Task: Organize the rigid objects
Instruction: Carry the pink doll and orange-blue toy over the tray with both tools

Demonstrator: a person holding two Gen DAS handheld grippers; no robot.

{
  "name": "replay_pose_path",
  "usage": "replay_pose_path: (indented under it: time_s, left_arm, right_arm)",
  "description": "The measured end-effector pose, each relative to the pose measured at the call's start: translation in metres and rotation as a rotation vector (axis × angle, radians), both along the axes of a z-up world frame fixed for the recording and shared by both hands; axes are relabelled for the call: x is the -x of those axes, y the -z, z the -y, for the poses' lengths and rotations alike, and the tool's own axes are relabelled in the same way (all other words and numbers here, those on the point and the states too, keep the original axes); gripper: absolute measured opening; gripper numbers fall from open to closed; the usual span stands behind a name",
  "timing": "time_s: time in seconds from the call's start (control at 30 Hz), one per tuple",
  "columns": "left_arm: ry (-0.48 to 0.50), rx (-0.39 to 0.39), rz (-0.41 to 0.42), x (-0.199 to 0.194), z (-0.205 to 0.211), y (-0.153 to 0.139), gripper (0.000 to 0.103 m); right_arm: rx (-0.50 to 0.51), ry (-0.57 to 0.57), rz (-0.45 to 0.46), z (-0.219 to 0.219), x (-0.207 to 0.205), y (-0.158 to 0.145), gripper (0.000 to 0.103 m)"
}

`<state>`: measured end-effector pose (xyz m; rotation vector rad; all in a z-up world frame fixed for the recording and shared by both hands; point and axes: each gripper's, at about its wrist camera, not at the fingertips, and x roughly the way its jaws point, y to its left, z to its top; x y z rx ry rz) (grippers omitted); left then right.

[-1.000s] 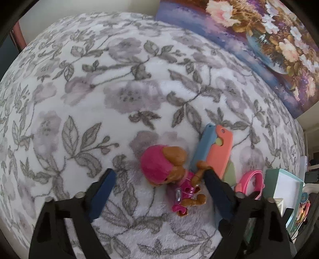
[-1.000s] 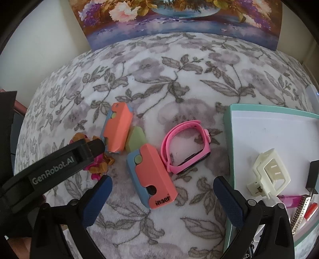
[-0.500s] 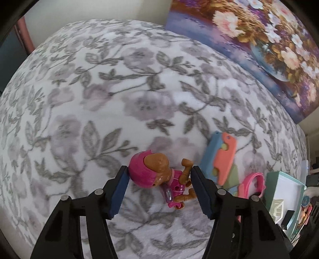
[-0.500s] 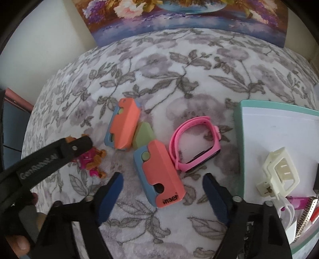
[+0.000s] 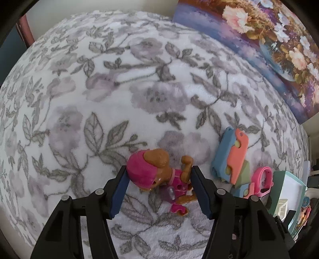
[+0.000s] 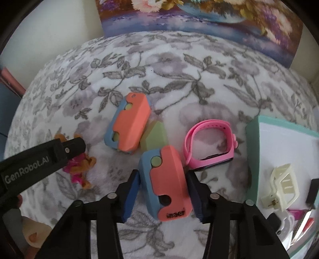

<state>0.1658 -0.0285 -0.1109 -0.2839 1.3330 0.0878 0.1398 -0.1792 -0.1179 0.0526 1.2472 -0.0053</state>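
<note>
A pink and brown toy dog point(image 5: 157, 175) lies on the floral blanket. My left gripper point(image 5: 159, 191) is shut on it, one pad at its head and one at its paws. In the right wrist view the toy dog point(image 6: 79, 167) shows under the left gripper's arm. My right gripper point(image 6: 162, 196) is shut on a coral and blue case point(image 6: 167, 183). A second coral and blue case point(image 6: 129, 123) lies behind it, with a green piece point(image 6: 154, 135) between them. A pink watch band point(image 6: 211, 145) lies to the right.
A teal-rimmed white tray point(image 6: 253, 139) at the right holds a cream clip point(image 6: 281, 185) and small items. A flower painting point(image 6: 199, 18) leans on the wall at the back. The tray's rim also shows in the left wrist view point(image 5: 279, 187).
Both grippers have moved forward and closed: the left one around the toy dog, the right one around the near coral and blue case.
</note>
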Motion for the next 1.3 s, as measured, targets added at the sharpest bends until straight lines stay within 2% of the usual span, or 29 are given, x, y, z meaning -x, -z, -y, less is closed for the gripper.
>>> replay_pose_path:
  time_s: [0.17,0.4,0.6,0.8,1.07,1.3]
  left_arm:
    - [-0.015,0.01,0.029,0.002,-0.005,-0.01,0.063]
    - [-0.034,0.023,0.105,0.005,-0.009,-0.042,0.063]
    - [-0.02,0.051,0.177,0.01,-0.003,-0.075,0.063]
    - [0.076,0.062,0.22,0.017,0.044,-0.096,0.063]
    - [0.257,0.109,0.188,0.029,0.135,-0.091,0.063]
    - [0.417,0.117,0.158,0.044,0.212,-0.083,0.063]
  right_arm:
    - [-0.037,0.002,0.017,0.005,0.0,-0.011,0.046]
    - [-0.089,0.019,0.063,0.02,0.004,-0.043,0.045]
    - [-0.134,0.092,0.136,0.057,0.013,-0.076,0.045]
    - [-0.111,0.24,0.146,0.122,0.026,-0.085,0.045]
    - [-0.061,0.42,0.124,0.199,0.052,-0.08,0.045]
    - [-0.039,0.508,0.125,0.242,0.073,-0.085,0.045]
